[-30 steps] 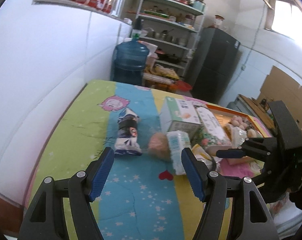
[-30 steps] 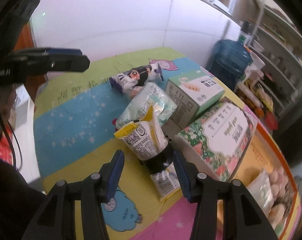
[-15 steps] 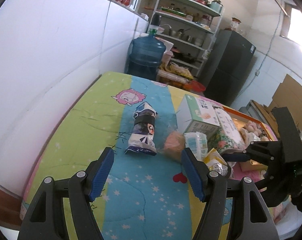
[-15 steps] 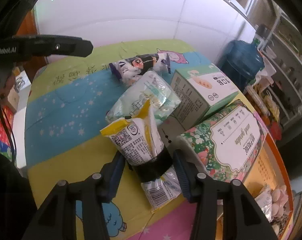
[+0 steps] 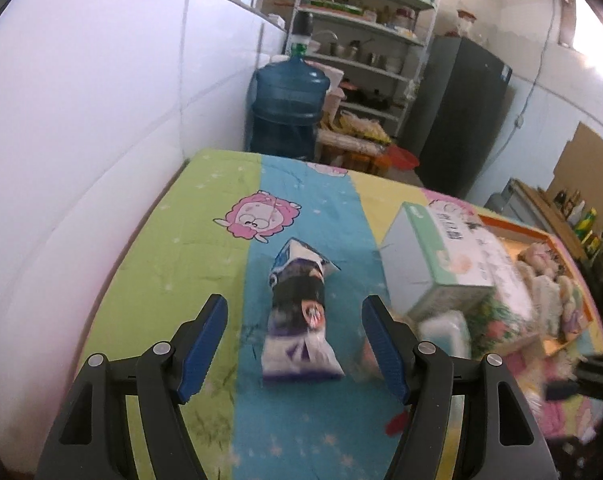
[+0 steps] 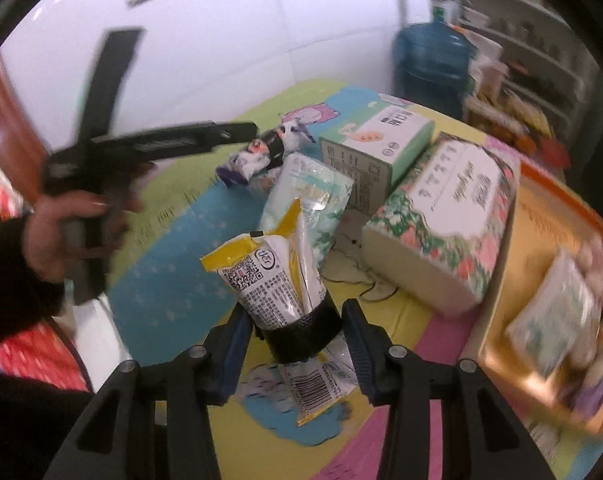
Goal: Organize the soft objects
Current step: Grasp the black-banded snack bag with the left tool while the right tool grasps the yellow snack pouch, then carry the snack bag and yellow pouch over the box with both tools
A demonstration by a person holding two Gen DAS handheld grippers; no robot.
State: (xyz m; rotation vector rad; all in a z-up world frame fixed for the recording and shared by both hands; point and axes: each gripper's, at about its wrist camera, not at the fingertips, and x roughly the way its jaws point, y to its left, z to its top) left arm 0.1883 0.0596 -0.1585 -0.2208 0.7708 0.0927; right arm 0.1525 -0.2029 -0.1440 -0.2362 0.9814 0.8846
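My right gripper (image 6: 297, 326) is shut on a yellow-and-white snack pouch (image 6: 277, 276), pinched at its black band, and holds it tilted above the cloth. My left gripper (image 5: 293, 334) is open, its fingers on either side of a purple-and-white snack pouch with a black band (image 5: 299, 322) that lies on the blue stripe of the cloth; it also shows in the right wrist view (image 6: 261, 152). A pale green soft pack (image 6: 309, 200) lies behind the held pouch.
A green-and-white box (image 6: 375, 148) and a floral tissue pack (image 6: 445, 216) stand on the colourful tablecloth (image 5: 173, 264). An orange tray (image 6: 541, 220) at right holds soft toys and a bag. A white wall is at left, a blue water jug (image 5: 289, 116) behind the table.
My left gripper has moved forward and left, so the purple pouch now lies between its open fingers. My right gripper has closed on the yellow pouch and lifted it slightly.
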